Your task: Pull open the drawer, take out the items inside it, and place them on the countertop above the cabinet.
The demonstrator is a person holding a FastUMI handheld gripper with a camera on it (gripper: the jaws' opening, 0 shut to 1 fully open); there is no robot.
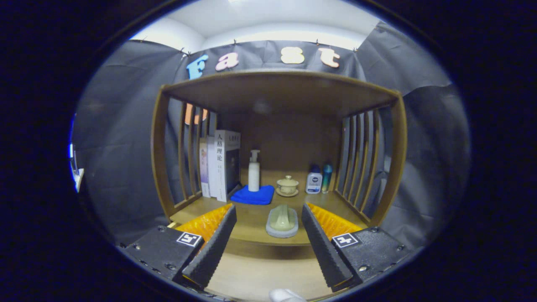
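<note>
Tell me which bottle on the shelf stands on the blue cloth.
The white pump bottle stands on the blue cloth, beside the books. The two small bottles stand apart, on bare wood.

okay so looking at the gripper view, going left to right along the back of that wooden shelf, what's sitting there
Books → white pump bottle standing on the blue cloth → lidded teacup on a saucer → small white bottle → teal bottle. The gripper has its fingers open, with a pale green item lying between them.

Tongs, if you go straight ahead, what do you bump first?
Probably the pale green lidded dish lying on the countertop, just ahead between the open tongs. Beyond it stands a lidded teacup, though depth is hard to judge.
</note>
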